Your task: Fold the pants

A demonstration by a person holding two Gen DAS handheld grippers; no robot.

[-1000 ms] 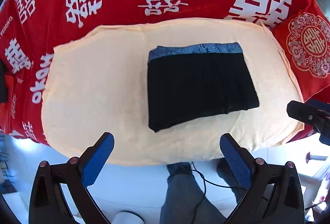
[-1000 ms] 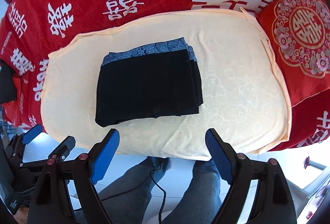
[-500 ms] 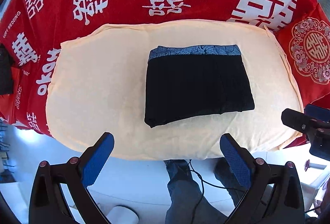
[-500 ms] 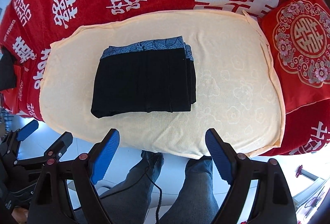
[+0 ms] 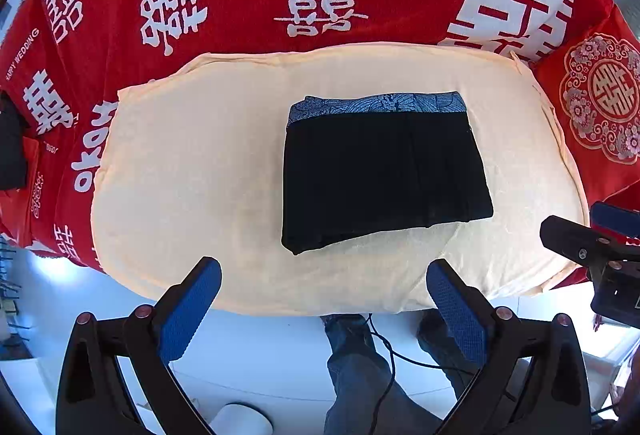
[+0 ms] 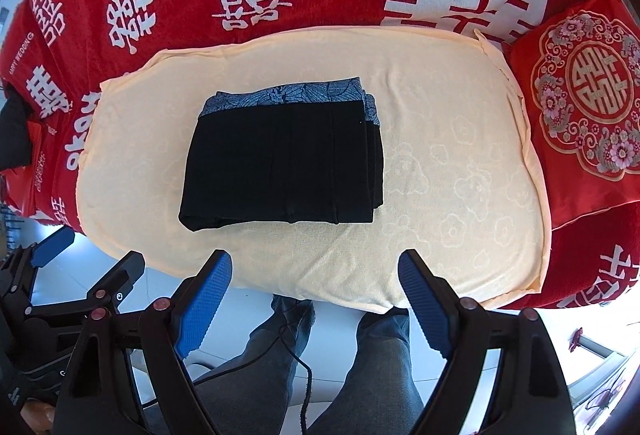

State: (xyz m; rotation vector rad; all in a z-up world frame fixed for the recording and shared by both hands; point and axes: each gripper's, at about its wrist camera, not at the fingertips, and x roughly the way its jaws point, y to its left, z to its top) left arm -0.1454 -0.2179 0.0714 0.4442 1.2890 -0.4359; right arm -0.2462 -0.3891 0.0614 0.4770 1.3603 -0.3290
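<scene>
The black pants lie folded into a compact rectangle with a blue patterned waistband along the far edge, on a cream towel. They also show in the right wrist view. My left gripper is open and empty, held above the towel's near edge, well short of the pants. My right gripper is open and empty, also back from the pants near the towel's front edge. The right gripper's body shows at the left wrist view's right edge.
The towel lies on a red cover with white characters. A red embroidered cushion sits at the right. A dark object lies at the far left. The person's legs and a cable are below over a pale floor.
Both grippers have drawn back and up from the towel, so the folded pants look smaller and farther. The pants have not moved. Both grippers stay open.
</scene>
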